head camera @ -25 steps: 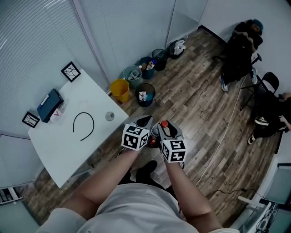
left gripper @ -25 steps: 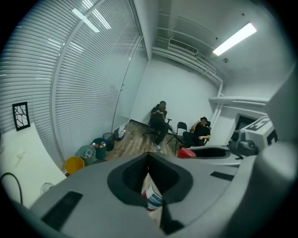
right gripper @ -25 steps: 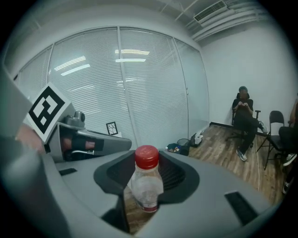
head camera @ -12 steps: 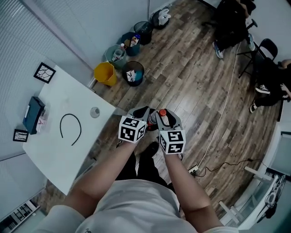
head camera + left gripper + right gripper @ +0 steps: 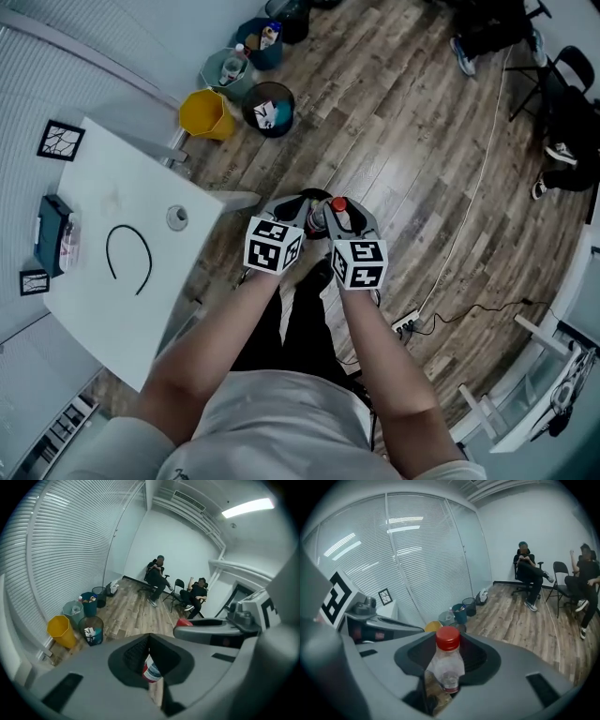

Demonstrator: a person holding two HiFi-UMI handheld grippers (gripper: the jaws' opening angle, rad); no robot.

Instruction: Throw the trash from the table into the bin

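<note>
Now both tongs sit lower and closer to my legs than a second ago, and the head view has swung, so the bins ride up to its top edge and the worktop (image 5: 103, 319) lies off to the left. The grip looks unchanged: the right tongs (image 5: 447, 651) stand part open, clamped on a clear bottle (image 5: 446, 667) with a red cap (image 5: 448, 638). The left tongs (image 5: 150, 644) are pinched on a small red-and-white labelled item (image 5: 151, 671) that I cannot identify. Both pieces are off the worktop and held side by side in front of me, well apart from the yellow bin (image 5: 206, 112) and the dark bin (image 5: 268, 108). I judge this the carry, with the drop not yet made and some floor left to cross. Only the head view shows what remains behind: a black hoop (image 5: 128, 258), a small round thing (image 5: 175, 217) and a blue box (image 5: 53, 222). Its marker cubes hide both grips, though, and only the gripper views show how each piece is held. The left one also looks straight across the floor at the bins.
</note>
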